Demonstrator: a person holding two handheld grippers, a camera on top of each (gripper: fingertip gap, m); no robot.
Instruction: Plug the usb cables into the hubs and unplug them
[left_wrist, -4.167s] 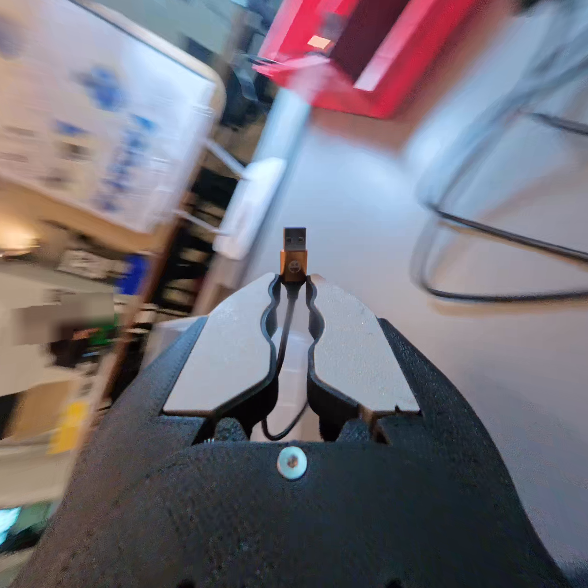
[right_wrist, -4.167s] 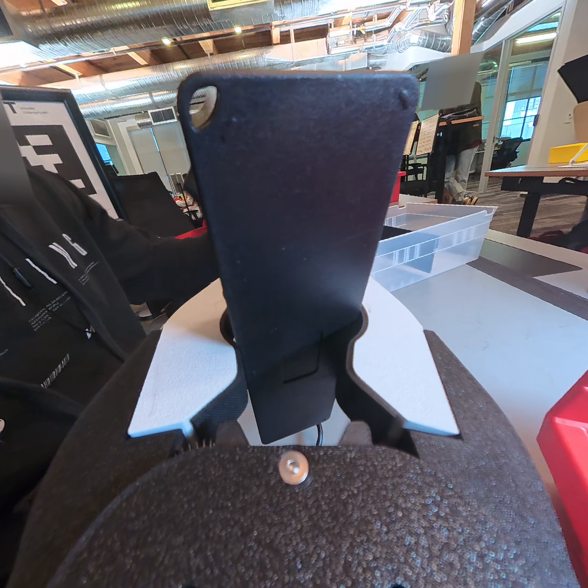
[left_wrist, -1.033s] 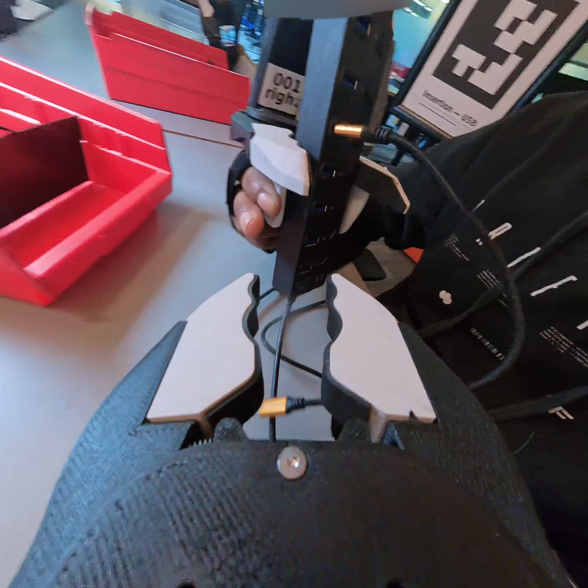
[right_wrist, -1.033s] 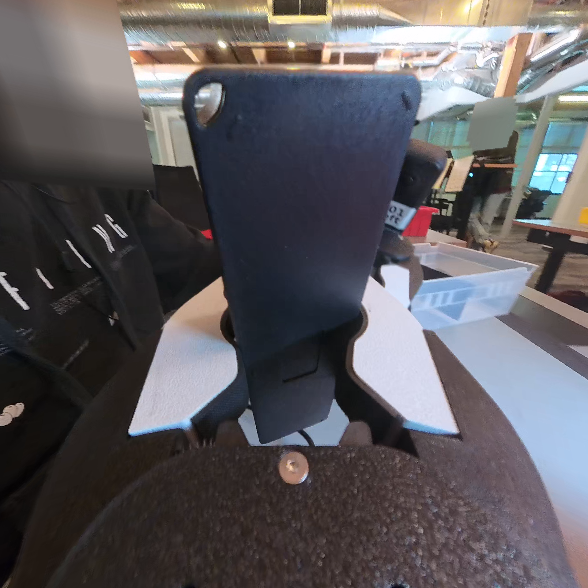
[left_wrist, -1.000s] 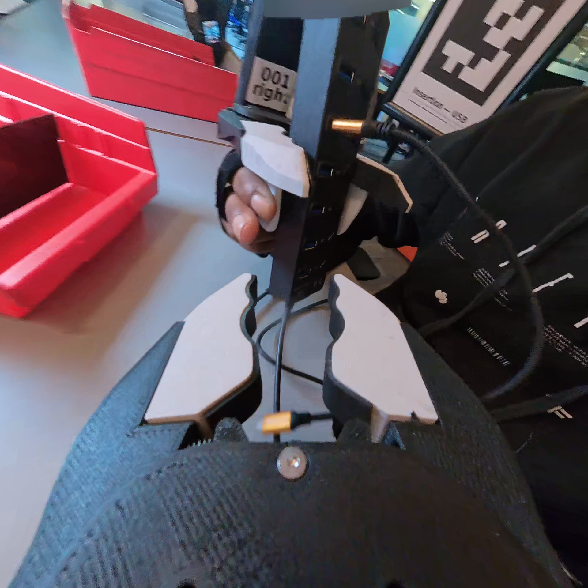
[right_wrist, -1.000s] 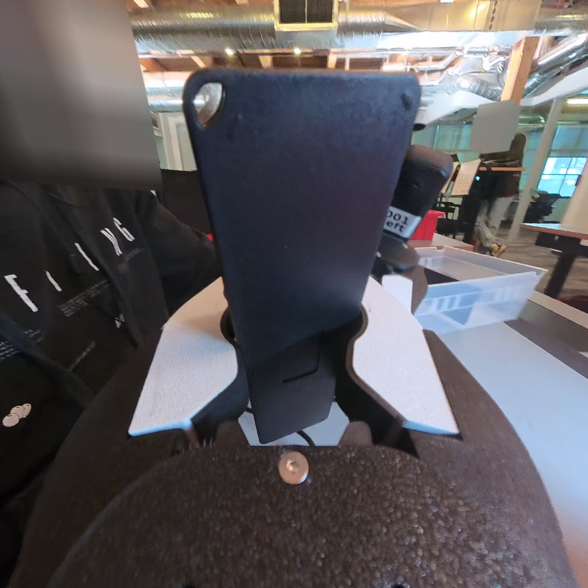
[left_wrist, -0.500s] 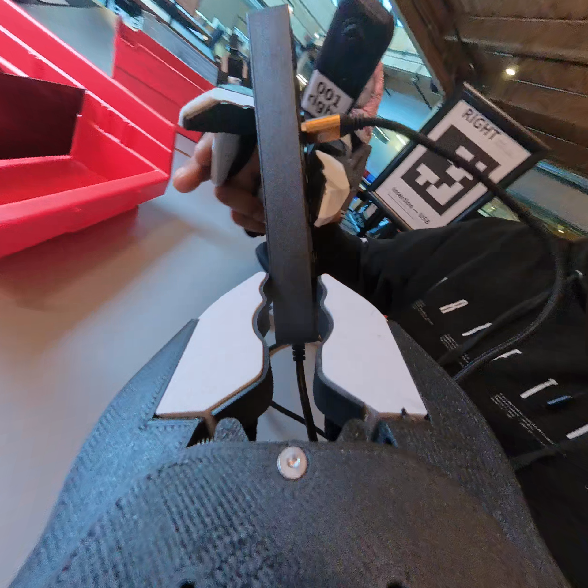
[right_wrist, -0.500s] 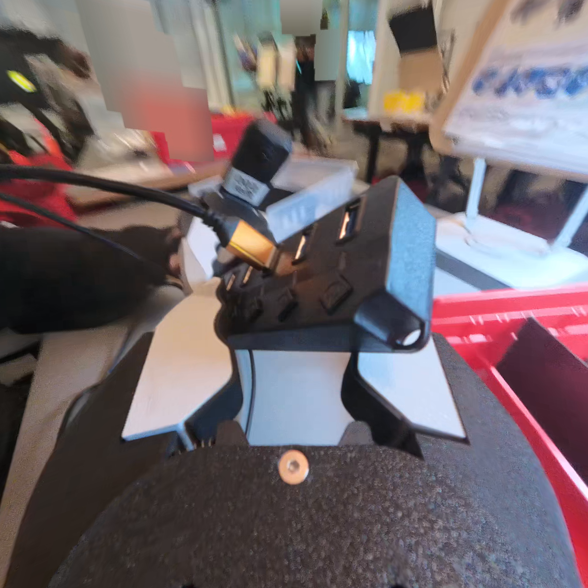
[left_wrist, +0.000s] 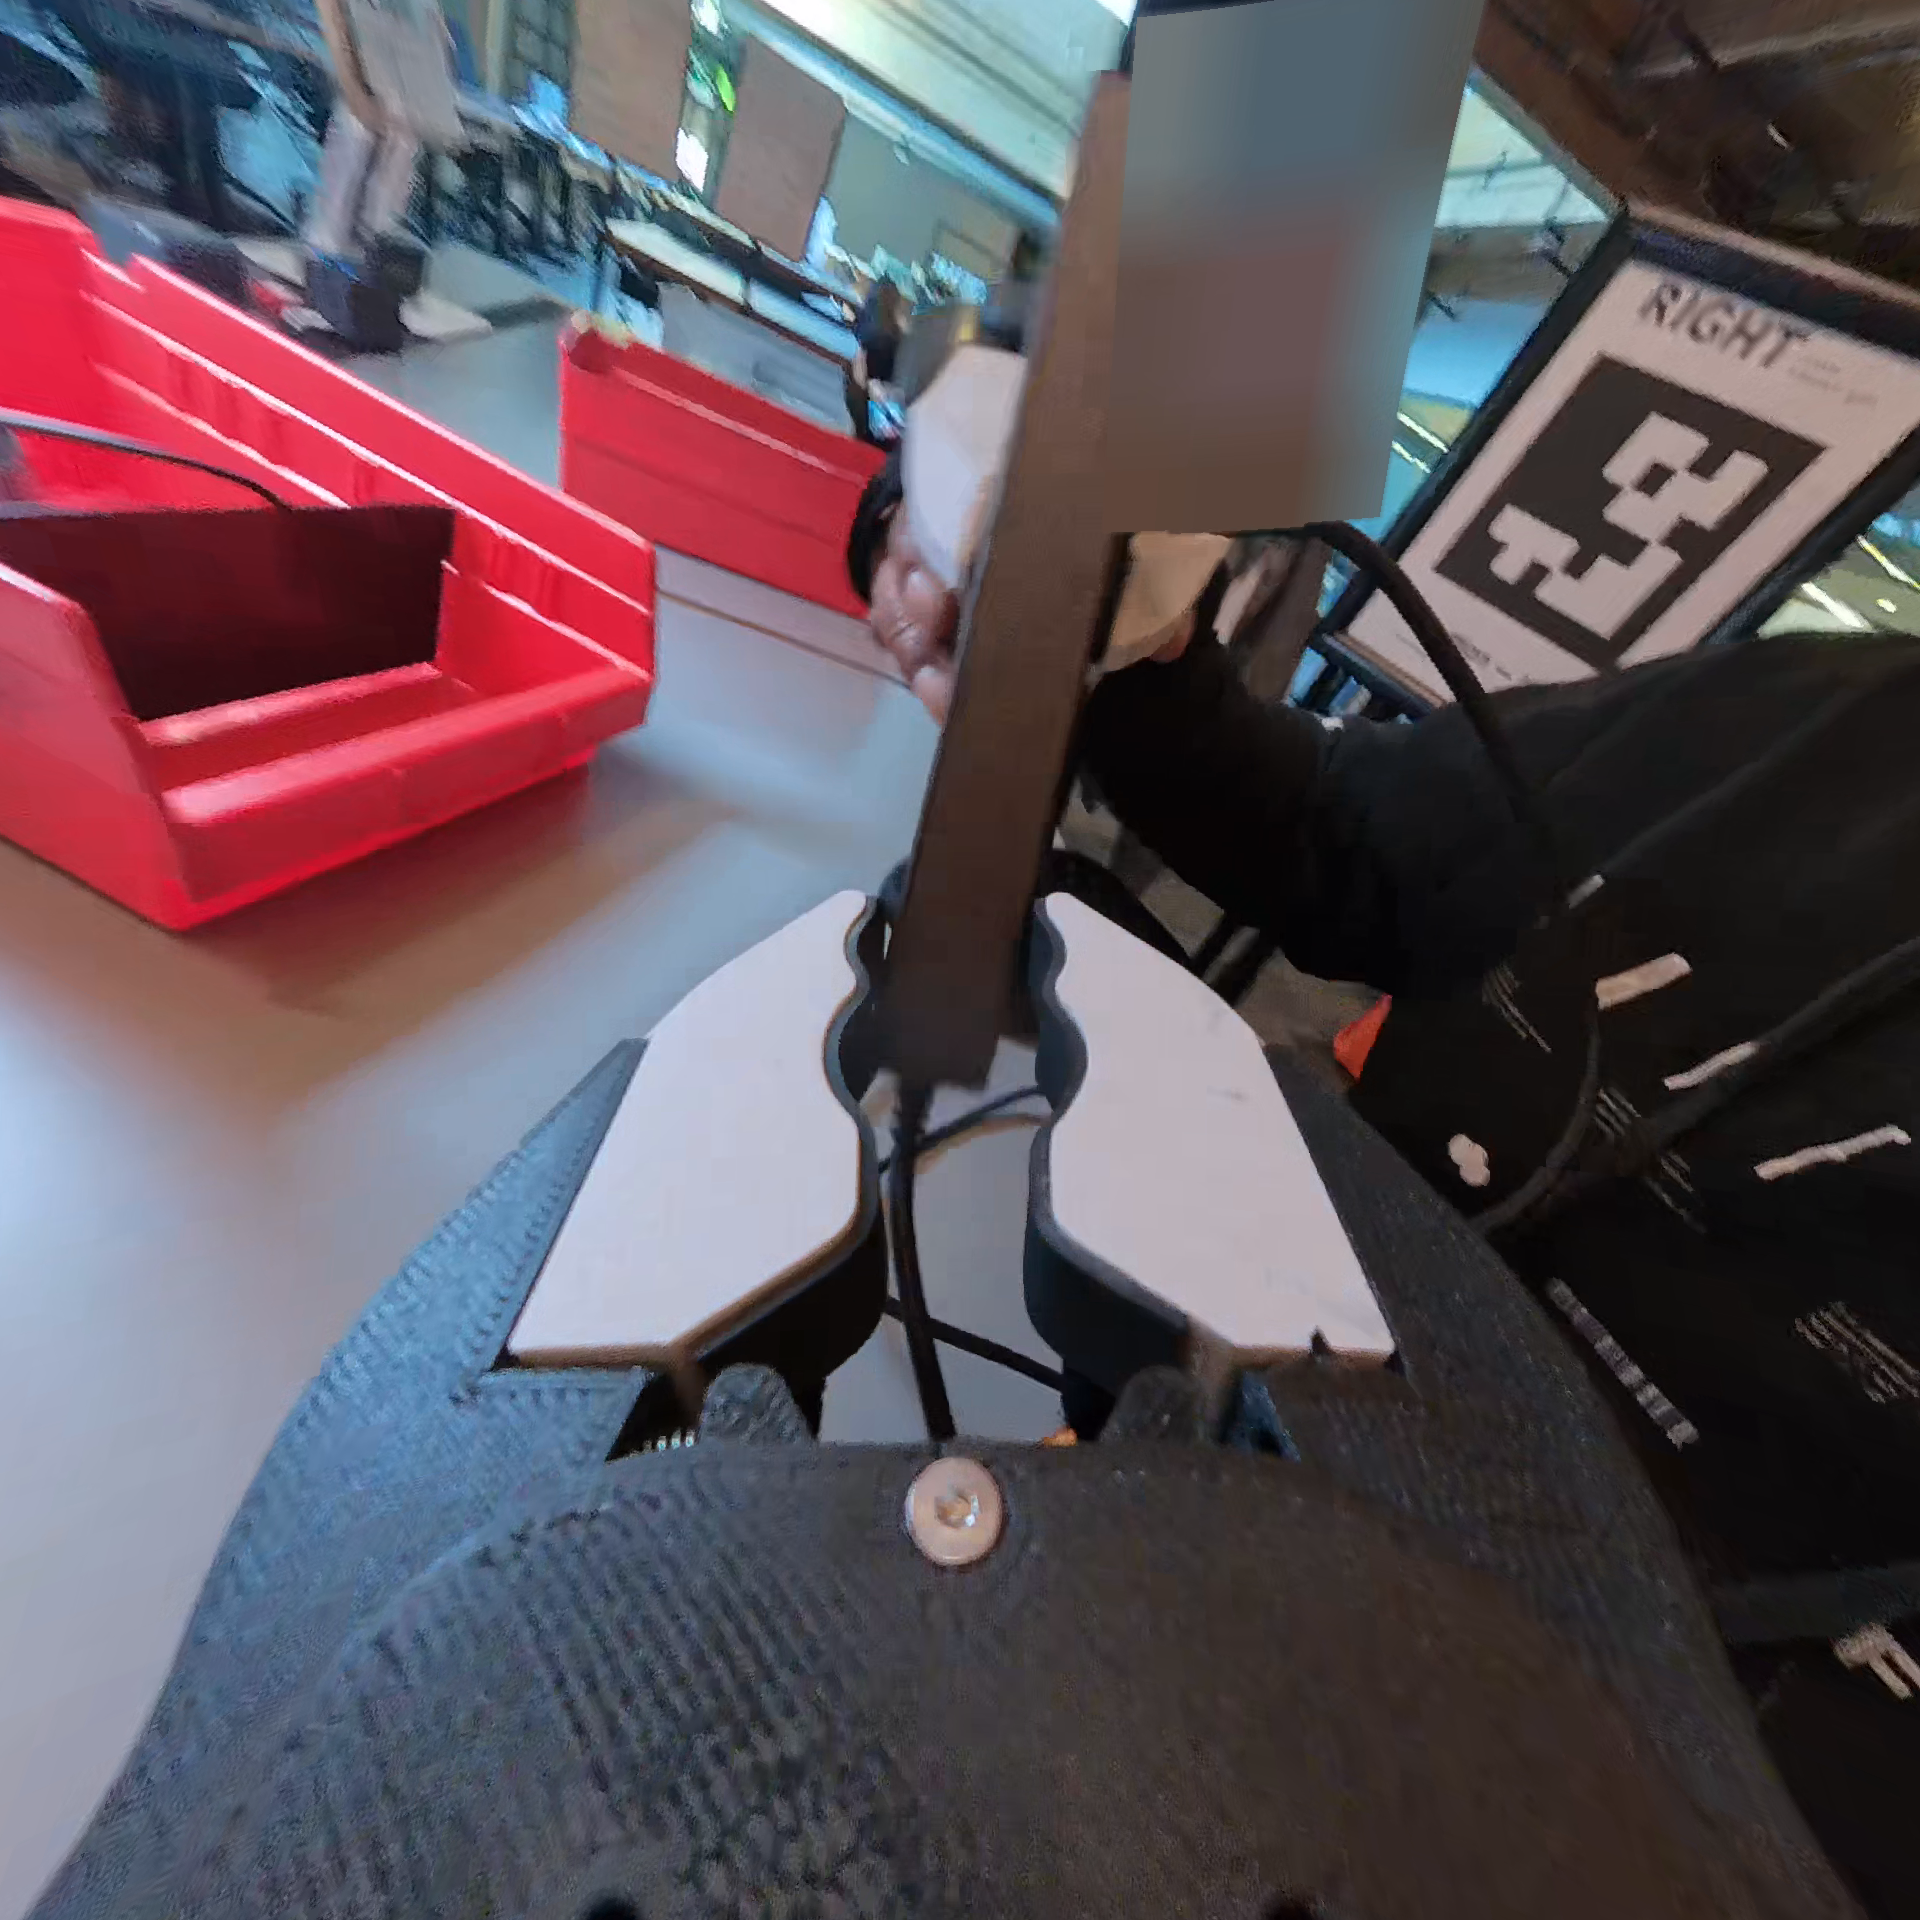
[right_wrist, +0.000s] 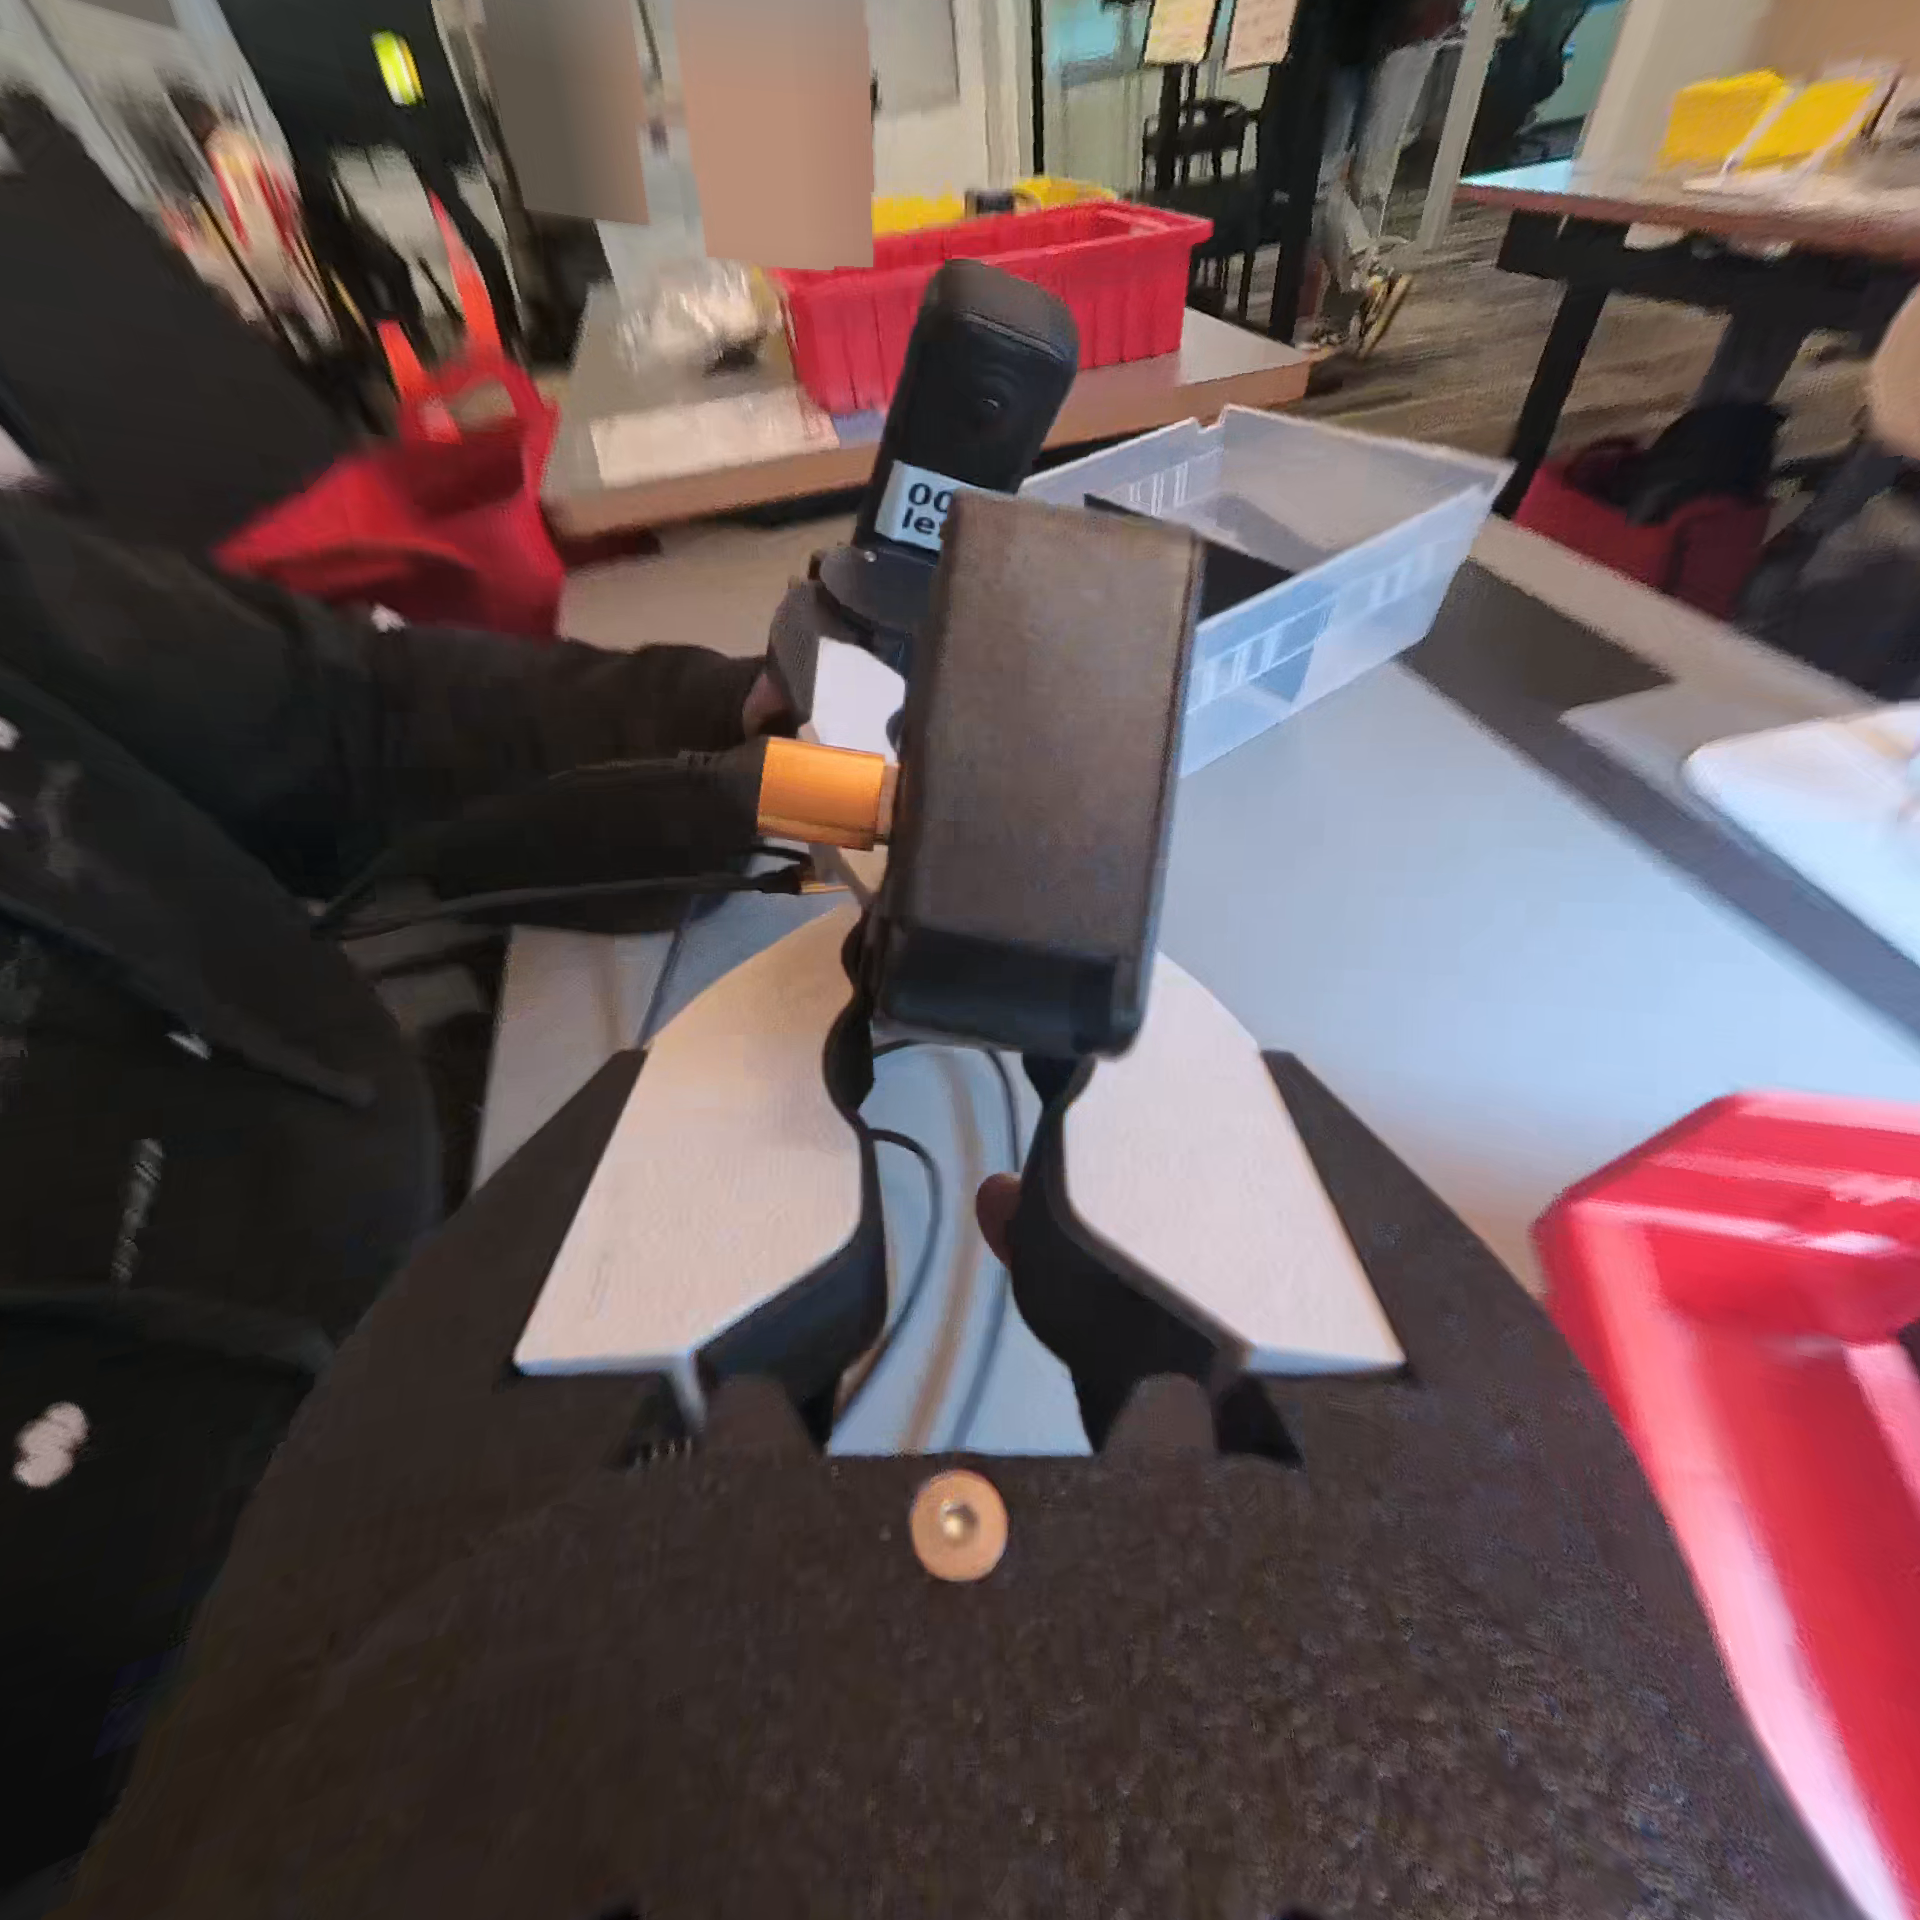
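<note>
Left hand-held gripper (left_wrist: 951, 987) is clamped on the lower end of the black USB hub (left_wrist: 997, 748), hub standing near upright between its fingers. Right hand-held gripper (right_wrist: 961, 1013) grips the same hub (right_wrist: 1039, 769) at its other end, so both hold it off the grey counter (left_wrist: 260, 1091). Orange-shelled USB plug (right_wrist: 826, 795) is seated in the hub's side port, its black cable (right_wrist: 582, 800) trailing toward the person's dark sleeve (right_wrist: 468, 707). The hub's own thin lead (left_wrist: 909, 1247) drops between the left fingers.

Around: red bin (left_wrist: 343, 727) on the counter left of the hub, a second red bin (left_wrist: 717, 457) behind. Clear plastic tray (right_wrist: 1340, 592) sits beyond the hub, another red bin edge (right_wrist: 1766, 1351) close on the right. Framed marker board (left_wrist: 1662, 488) stands behind the sleeve. The hub body blocks most of the far gripper in each view.
</note>
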